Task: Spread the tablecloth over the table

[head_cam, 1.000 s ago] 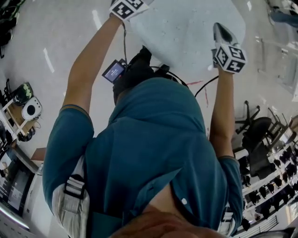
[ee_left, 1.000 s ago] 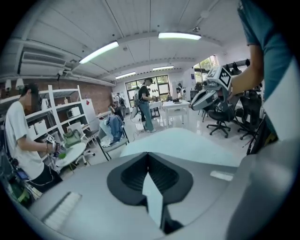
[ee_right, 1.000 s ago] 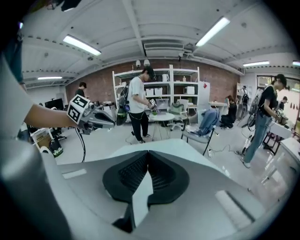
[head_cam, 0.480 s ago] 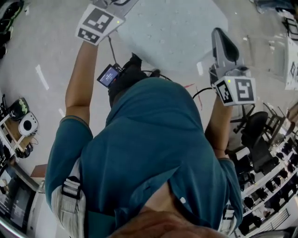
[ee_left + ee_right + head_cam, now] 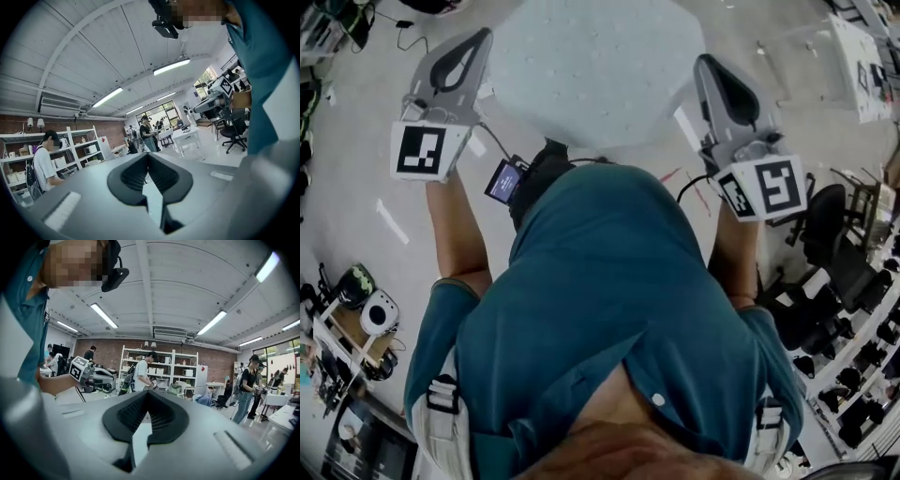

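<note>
Left gripper [image 5: 473, 45]: you've got it up in the air off the left side of the table, pointing about level. In its own view the jaws sit pressed together tip to tip with no fabric caught in them, so it's closed on nothing.

Tablecloth [image 5: 595, 70]: pale and dotted, lying flat over the tabletop, down below and between your two grippers. It covers the whole top as far as the head view goes, and I can't spot any bare table poking out. The far edge is cut off by the frame. How evenly it hangs down the sides I can't tell from straight above.

Right gripper [image 5: 710, 70]: same deal on the right side. It's up high and roughly level, jaws closed together, nothing pinched.

Step in hand: looks to me like the spreading is basically done, with both grippers clear of the cloth.

Next move: honestly just a check. Look along the edges for a fold or a lopsided hang. If one side droops more, you'd need to bring a gripper down, open it, pinch the hem and tug gently outward. If it's even, I'd call it finished.
</note>
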`<state>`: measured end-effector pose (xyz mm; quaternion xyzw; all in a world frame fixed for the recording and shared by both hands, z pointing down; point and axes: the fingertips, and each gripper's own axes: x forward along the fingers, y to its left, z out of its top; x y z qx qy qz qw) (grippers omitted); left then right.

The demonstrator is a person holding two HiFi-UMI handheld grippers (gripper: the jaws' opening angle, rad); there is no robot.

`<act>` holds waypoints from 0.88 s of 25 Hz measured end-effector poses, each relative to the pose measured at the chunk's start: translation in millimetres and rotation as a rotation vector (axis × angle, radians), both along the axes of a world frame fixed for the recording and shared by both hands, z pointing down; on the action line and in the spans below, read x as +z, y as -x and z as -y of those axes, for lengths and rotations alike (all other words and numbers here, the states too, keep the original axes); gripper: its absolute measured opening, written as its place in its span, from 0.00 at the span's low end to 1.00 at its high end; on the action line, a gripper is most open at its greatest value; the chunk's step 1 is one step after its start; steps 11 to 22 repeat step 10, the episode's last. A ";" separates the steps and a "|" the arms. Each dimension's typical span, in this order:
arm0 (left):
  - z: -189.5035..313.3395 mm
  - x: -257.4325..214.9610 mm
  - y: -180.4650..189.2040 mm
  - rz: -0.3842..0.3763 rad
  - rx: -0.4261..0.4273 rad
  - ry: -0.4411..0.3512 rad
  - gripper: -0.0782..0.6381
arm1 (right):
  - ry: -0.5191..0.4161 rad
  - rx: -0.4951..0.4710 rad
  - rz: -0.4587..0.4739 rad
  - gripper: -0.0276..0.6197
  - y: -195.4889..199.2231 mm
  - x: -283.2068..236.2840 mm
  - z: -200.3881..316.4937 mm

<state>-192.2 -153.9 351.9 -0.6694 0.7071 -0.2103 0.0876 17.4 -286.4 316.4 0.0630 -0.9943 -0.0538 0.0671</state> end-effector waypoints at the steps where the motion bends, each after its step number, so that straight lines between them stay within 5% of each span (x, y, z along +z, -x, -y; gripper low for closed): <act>1: 0.1 -0.3 -4.6 0.005 -0.002 0.007 0.11 | -0.002 0.011 0.004 0.05 -8.5 -1.4 3.8; 10: -10.3 -6.3 -31.2 -0.054 -0.057 -0.049 0.11 | 0.014 0.054 0.013 0.05 -58.8 -0.7 16.8; 22: -10.3 -6.3 -31.2 -0.054 -0.057 -0.049 0.11 | 0.014 0.054 0.013 0.05 -58.8 -0.7 16.8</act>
